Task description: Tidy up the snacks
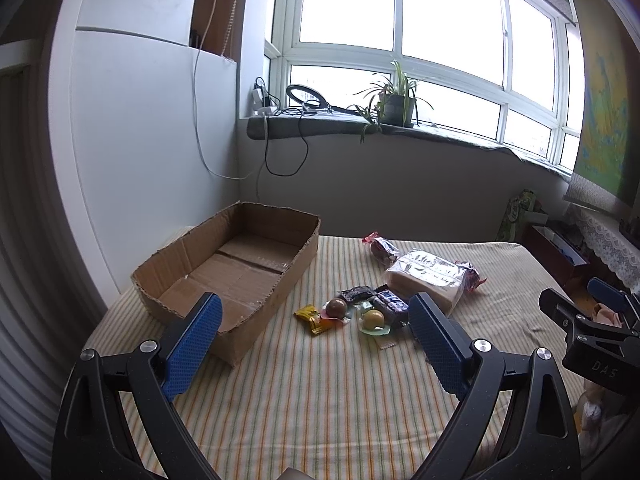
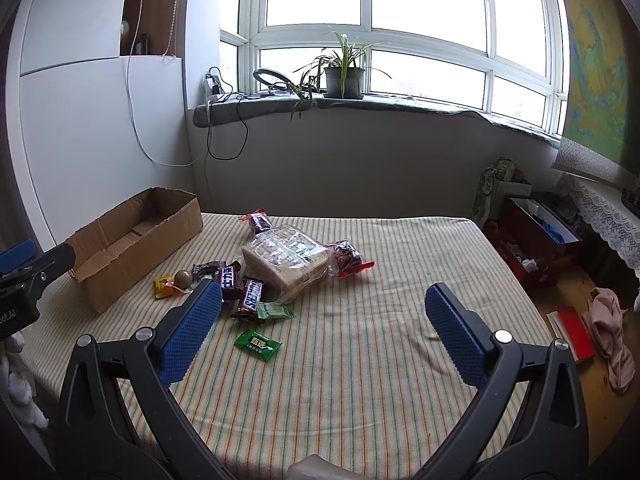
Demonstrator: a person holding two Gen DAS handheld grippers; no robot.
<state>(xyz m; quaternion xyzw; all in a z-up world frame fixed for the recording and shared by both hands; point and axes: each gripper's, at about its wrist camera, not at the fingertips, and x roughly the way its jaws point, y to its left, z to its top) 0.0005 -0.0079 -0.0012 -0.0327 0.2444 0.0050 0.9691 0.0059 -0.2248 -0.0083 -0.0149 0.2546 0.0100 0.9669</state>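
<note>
Both pairs of jaws stand wide apart and hold nothing. The left gripper [image 1: 316, 328] hovers above the striped tablecloth [image 1: 320, 392], with the snack pile just ahead of its fingertips: a brown ball candy [image 1: 336, 308], a yellow ball candy [image 1: 373, 319] and a yellow wrapped sweet [image 1: 309, 315] lie nearest, almost between the blue pads [image 1: 192, 344]. The right gripper [image 2: 324, 316] hovers over bare cloth; the pile lies ahead and to its left, with a green sachet [image 2: 257, 345] closest and two Snickers bars [image 2: 244, 290] beyond its left pad.

Behind these sits a bagged loaf of sliced bread [image 2: 286, 264], its long axis running from near-left to far-right on the table, with a red-trimmed wrapped snack at each end. The open cardboard box [image 1: 228, 268] stands empty to the left of the pile, its long axis running away from the camera, its right wall near the candies.

Judging by position, the left gripper is nearer both the small sweets and the box, so a short carry leftward over the box's low wall looks open. The table's right half is free room; its edges are well apart from the snacks.
</note>
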